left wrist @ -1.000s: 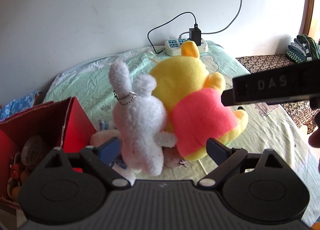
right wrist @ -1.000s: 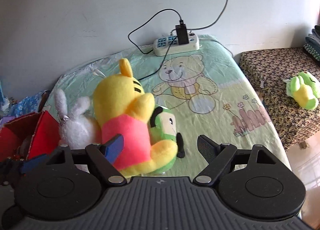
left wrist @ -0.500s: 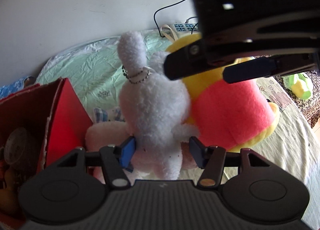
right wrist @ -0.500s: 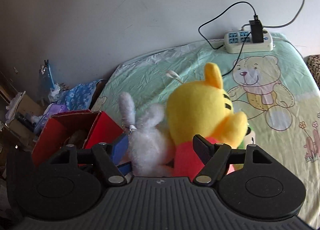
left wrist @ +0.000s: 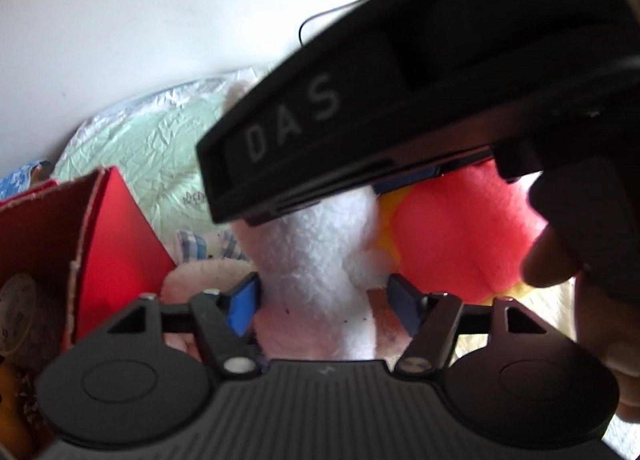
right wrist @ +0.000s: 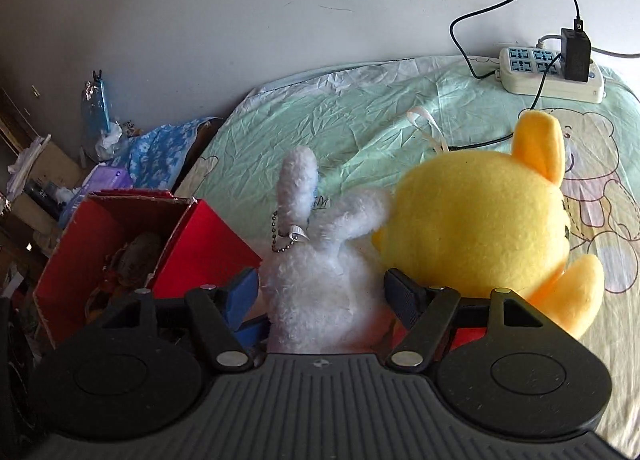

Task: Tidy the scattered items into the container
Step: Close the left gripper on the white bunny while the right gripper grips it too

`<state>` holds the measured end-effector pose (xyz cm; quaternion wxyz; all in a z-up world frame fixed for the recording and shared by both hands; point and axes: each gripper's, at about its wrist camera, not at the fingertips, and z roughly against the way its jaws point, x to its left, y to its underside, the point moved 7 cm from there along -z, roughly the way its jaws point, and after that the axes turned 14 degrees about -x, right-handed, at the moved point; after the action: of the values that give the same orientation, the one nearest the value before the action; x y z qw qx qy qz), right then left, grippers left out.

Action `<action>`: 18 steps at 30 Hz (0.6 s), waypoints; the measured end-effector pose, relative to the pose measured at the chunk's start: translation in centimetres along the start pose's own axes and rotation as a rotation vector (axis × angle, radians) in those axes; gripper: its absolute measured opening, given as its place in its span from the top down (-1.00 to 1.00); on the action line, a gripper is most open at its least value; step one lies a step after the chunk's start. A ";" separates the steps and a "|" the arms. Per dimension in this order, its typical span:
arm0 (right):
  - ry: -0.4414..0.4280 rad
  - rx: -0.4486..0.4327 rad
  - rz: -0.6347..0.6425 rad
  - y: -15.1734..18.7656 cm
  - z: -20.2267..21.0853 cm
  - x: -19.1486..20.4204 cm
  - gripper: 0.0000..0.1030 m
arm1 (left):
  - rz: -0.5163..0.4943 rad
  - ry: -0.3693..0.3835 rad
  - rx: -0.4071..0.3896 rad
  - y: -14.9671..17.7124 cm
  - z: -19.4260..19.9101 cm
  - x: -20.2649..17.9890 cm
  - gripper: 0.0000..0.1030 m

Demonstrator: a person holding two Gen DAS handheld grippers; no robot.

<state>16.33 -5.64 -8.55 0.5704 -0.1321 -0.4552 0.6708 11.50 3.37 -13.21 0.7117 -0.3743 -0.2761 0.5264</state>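
A white rabbit plush (left wrist: 316, 256) with a bead chain stands on the green sheet, against a yellow bear plush (right wrist: 476, 228) in a pink shirt (left wrist: 460, 228). My left gripper (left wrist: 324, 308) is open, and its fingers flank the rabbit's lower body closely. My right gripper (right wrist: 320, 296) is also open, higher up, with its fingers on either side of the rabbit's upper body (right wrist: 320, 284). Its black housing marked DAS (left wrist: 292, 128) hides much of the left wrist view. The red cardboard box (right wrist: 200, 244) stands open just left of the rabbit and holds several items.
A pale pink plush (left wrist: 200, 280) lies under the rabbit beside the box. A power strip (right wrist: 552, 76) with a charger and cable lies at the far edge of the bed (right wrist: 320, 108). Clutter (right wrist: 100, 148) is piled past the bed's left side. A hand (left wrist: 552, 260) holds the right gripper.
The right gripper swung left from the yellow bear to above the rabbit. The left gripper moved in closer and narrowed its fingers around the rabbit. The toys have not moved.
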 end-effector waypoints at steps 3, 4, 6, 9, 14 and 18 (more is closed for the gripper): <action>0.012 -0.003 0.003 0.1 -0.2 -0.5 -0.02 | 0.012 -0.006 0.004 0.1 -0.3 0.2 -0.04; 0.010 -0.007 -0.003 0.1 -0.2 -0.6 -0.01 | 0.016 -0.009 0.006 0.1 -0.4 0.3 -0.04; 0.005 -0.010 -0.012 0.0 -0.1 -0.8 0.01 | 0.020 -0.012 0.005 0.1 -0.3 0.3 -0.01; -0.004 -0.016 -0.026 0.0 0.2 -0.8 0.03 | 0.017 -0.014 -0.002 -0.1 0.5 0.1 0.02; -0.015 -0.033 -0.073 -0.4 1.2 -0.9 0.03 | 0.012 -0.018 -0.014 -0.3 1.7 -0.3 0.03; -0.024 -0.056 -0.107 -0.7 2.4 -0.9 0.03 | -0.021 -0.028 -0.043 -0.7 3.4 -1.3 0.04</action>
<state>15.36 -7.59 -6.95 0.5959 -0.1155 -0.4873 0.6277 8.85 2.83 -10.66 0.7051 -0.3791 -0.3011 0.5180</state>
